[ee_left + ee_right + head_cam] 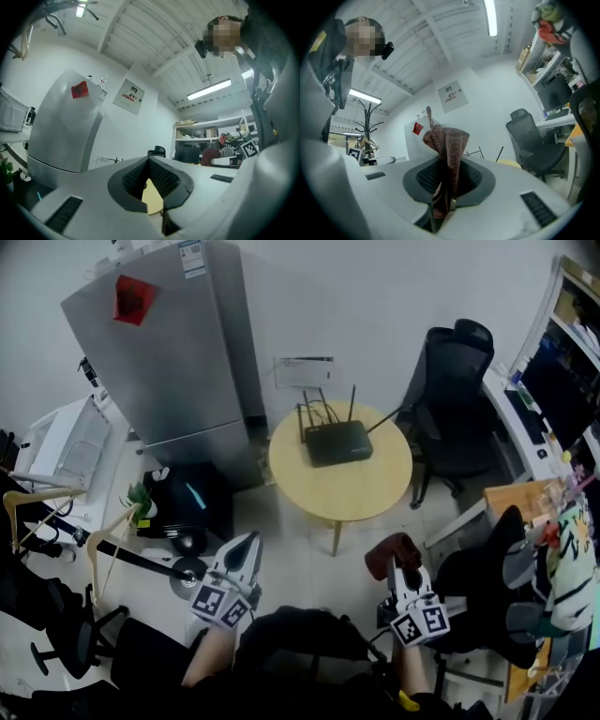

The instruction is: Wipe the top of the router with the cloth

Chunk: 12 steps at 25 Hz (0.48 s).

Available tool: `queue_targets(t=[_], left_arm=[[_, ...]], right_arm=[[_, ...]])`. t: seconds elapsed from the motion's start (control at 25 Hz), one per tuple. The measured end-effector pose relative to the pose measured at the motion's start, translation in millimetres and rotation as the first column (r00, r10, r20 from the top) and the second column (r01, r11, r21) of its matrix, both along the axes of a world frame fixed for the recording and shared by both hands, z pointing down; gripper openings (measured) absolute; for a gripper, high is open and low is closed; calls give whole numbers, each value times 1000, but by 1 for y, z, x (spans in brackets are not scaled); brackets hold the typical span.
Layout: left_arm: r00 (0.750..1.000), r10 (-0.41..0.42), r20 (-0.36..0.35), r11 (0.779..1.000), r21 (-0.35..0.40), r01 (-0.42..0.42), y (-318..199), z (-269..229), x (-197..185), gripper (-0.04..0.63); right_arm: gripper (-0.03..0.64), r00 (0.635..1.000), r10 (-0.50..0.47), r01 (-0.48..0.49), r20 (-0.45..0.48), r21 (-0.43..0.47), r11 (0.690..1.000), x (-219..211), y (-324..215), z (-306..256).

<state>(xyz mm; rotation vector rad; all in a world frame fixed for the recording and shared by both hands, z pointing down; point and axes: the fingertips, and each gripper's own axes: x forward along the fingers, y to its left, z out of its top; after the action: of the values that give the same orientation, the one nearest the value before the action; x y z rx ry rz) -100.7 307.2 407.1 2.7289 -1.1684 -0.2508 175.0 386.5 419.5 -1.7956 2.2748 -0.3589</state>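
1. Near the far edge of the round yellow tabletop (352,493) lies the black router (337,442). Its flat top faces up and its thin antennas stand at the back side.
2. The rest of the tabletop around the router is bare wood colour.
3. Both grippers are held on the near side, off the tabletop and above the floor, well apart from the router.
4. The right gripper (401,570) has its jaws closed on the reddish-brown cloth (391,551). In the right gripper view the cloth (448,140) stands up bunched between the black pads and rises above the right gripper (446,174).
5. The left gripper (247,544) holds nothing. In the left gripper view the jaws of the left gripper (149,162) seem to meet at the tips, and only a narrow gap behind them shows a piece of the yellow tabletop (153,199).
6. Behind the tabletop a grey refrigerator (169,362) stands at the left and a black office chair (456,381) at the right.
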Motion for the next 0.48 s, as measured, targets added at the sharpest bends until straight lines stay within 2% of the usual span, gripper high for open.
queue_targets(t=[0.2, 0.32, 0.48], left_arm=[[999, 14, 37, 1000, -19, -13, -1, 0, 33, -8], [997, 27, 66, 999, -44, -24, -8, 4, 36, -8], [998, 25, 65, 997, -71, -20, -23, 11, 34, -8]], right_arm=[[61, 999, -28, 29, 29, -38, 999, 17, -8, 15], [61, 998, -23, 27, 59, -63, 998, 21, -17, 28], [61, 997, -20, 27, 71, -96, 995, 25, -32, 42]])
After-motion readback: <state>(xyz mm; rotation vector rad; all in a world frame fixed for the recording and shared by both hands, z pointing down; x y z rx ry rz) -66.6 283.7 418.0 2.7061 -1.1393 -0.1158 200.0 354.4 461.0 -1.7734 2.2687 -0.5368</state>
